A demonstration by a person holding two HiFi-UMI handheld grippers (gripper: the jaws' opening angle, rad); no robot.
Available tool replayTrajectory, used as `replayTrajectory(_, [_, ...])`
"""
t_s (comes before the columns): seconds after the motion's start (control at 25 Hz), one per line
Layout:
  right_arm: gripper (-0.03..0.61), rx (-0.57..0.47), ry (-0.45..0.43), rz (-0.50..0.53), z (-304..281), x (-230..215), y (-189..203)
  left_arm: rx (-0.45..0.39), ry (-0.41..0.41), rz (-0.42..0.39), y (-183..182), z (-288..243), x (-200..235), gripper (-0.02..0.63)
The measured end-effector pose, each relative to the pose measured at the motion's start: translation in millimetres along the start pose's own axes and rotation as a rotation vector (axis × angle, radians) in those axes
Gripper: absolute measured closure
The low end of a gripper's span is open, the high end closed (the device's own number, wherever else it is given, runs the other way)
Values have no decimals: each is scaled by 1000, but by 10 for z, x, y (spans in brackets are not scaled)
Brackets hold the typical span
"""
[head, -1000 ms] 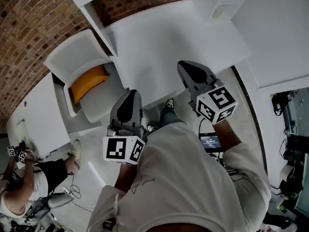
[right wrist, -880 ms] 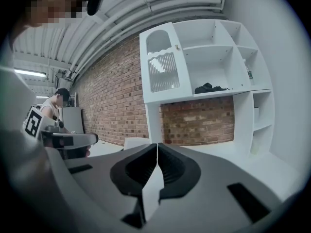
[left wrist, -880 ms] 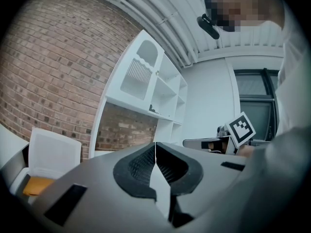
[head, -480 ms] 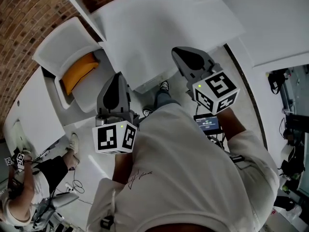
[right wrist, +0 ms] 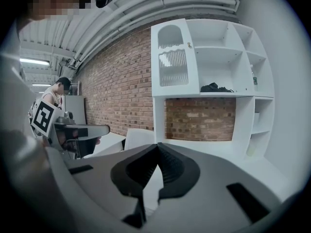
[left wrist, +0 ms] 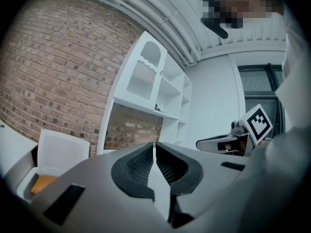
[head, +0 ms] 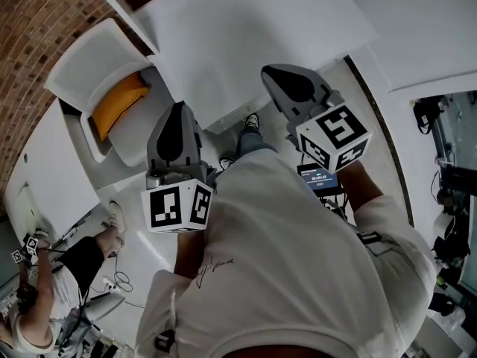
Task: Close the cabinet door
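Both the left gripper (left wrist: 154, 148) and the right gripper (right wrist: 156, 148) had stayed pinched together on nothing over the last second, well apart from the arched-glass cabinet door (right wrist: 171, 57), which apparently sat already flush with its shelf unit (right wrist: 243, 95).

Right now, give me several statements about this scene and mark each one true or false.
1. The fingers of the left gripper and the right gripper are together, holding nothing. True.
2. The wall behind the shelf unit is plain white. False: it is brick.
3. A dark item lies on a shelf of that unit. True.
4. The cabinet holding the orange pad is shut. False: its door stands open.
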State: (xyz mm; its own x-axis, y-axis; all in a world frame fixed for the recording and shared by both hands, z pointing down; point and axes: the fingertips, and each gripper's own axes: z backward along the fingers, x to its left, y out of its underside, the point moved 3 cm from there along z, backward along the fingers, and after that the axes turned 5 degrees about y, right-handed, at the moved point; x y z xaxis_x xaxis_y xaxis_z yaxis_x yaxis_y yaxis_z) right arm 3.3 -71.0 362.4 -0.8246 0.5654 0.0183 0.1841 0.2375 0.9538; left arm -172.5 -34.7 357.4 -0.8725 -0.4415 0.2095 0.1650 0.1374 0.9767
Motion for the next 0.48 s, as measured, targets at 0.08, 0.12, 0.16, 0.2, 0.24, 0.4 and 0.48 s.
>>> replayTrajectory(0.08, [555, 6, -4, 1, -5, 19, 24, 4, -4, 5, 16, -4, 17, 597])
replayTrajectory(0.12, [555, 9, -6, 0, -6, 30, 39, 6, -7, 9, 24, -4, 27, 597])
replayTrajectory(0.16, [555, 13, -9, -1, -10, 41, 53, 7, -11, 13, 32, -4, 39, 597])
replayTrajectory(0.2, [555, 17, -12, -2, -18, 51, 66, 8, -15, 17, 39, -3, 56, 597])
replayTrajectory(0.24, [555, 20, -16, -2, -29, 62, 75, 9, -19, 20, 42, -2, 75, 597])
replayTrajectory(0.4, [555, 32, -36, 4, -74, 104, 85, 6, -30, 24, 50, -6, 143, 596])
replayTrajectory(0.48, [555, 33, -46, 11, -78, 122, 89, 5, -37, 24, 67, 1, 156, 595])
